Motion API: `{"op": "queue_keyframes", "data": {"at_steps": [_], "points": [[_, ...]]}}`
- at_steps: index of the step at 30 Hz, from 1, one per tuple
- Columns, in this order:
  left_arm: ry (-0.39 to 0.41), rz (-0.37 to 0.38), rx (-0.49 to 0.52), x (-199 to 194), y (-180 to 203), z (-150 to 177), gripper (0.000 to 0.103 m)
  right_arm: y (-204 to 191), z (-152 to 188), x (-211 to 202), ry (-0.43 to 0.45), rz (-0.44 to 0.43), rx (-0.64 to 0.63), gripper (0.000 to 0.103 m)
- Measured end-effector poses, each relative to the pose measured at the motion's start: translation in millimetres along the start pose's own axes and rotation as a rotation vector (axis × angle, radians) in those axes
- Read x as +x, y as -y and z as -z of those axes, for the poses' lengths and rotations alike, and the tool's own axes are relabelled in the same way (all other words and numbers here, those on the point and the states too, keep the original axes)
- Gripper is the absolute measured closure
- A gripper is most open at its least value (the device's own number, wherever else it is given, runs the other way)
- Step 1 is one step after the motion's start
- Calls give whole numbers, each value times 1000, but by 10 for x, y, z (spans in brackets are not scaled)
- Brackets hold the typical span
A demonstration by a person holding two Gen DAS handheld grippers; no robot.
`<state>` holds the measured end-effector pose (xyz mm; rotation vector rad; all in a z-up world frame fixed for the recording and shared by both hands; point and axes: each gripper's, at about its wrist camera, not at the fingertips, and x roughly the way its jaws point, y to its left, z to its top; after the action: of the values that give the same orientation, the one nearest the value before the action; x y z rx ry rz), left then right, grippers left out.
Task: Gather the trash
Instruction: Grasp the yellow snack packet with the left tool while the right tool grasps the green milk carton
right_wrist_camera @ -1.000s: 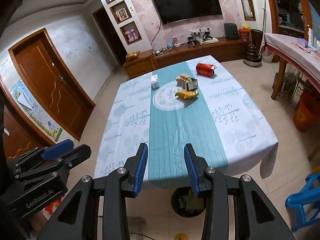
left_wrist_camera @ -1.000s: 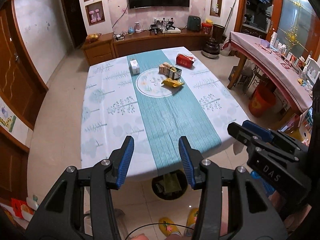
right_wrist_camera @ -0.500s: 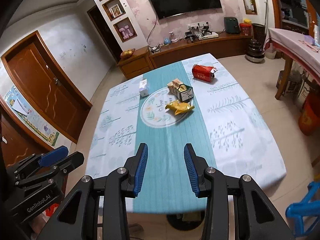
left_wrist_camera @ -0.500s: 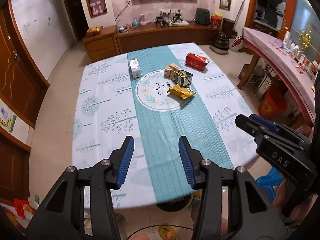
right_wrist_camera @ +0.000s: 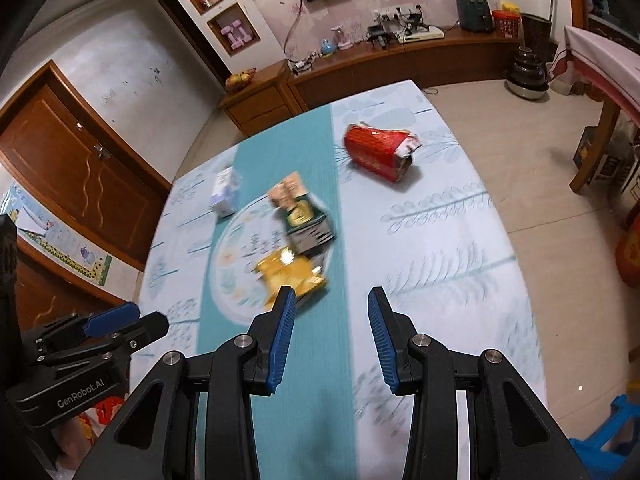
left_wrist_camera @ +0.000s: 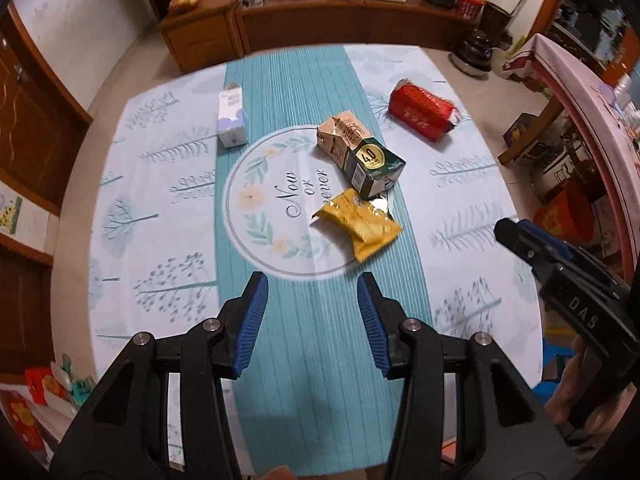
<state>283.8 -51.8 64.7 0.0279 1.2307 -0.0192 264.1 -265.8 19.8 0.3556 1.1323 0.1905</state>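
Several pieces of trash lie on the cloth-covered table (left_wrist_camera: 132,184): a yellow snack wrapper (left_wrist_camera: 358,226) (right_wrist_camera: 290,276), a green carton (left_wrist_camera: 374,168) (right_wrist_camera: 308,226) beside a tan crumpled carton (left_wrist_camera: 340,136), a red torn pack (left_wrist_camera: 422,112) (right_wrist_camera: 378,152) at the far right, and a white box (left_wrist_camera: 231,114) (right_wrist_camera: 224,194) at the far left. My left gripper (left_wrist_camera: 312,284) is open above the teal runner, just short of the yellow wrapper, holding nothing. My right gripper (right_wrist_camera: 331,300) is open too, its left fingertip over the wrapper's near edge.
A wooden cabinet (right_wrist_camera: 360,76) lines the far wall. A second table with a pink cloth (left_wrist_camera: 592,92) stands to the right, a red bucket (left_wrist_camera: 568,216) beneath it. A blue stool (right_wrist_camera: 608,440) sits at the near right. Wooden doors (right_wrist_camera: 80,184) are on the left.
Both grippers have moved forward and down over the table, from beyond its near edge to close above the runner near the yellow wrapper. Their jaws keep the same gap.
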Motion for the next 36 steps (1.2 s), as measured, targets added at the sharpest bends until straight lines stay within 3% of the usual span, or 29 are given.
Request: {"op": "queue_keyframes", "data": {"at_steps": [6, 13, 28, 29, 32, 36], "points": [[-73, 25, -66, 519, -92, -270, 60, 230, -354, 490, -50, -12, 6, 65], [-183, 86, -207, 1070, -213, -381, 60, 55, -658, 1002, -110, -60, -64, 65], [-303, 217, -397, 1713, -62, -401, 60, -149, -906, 1414, -179, -151, -115, 65], [-304, 227, -409, 1739, -44, -397, 61, -150, -906, 1415, -182, -154, -117, 65], [-297, 243, -419, 1772, -8, -396, 84, -218, -926, 1488, -203, -166, -131, 64], [-276, 224, -409, 1757, 51, -381, 90, -335, -916, 1592, -232, -171, -162, 58]]}}
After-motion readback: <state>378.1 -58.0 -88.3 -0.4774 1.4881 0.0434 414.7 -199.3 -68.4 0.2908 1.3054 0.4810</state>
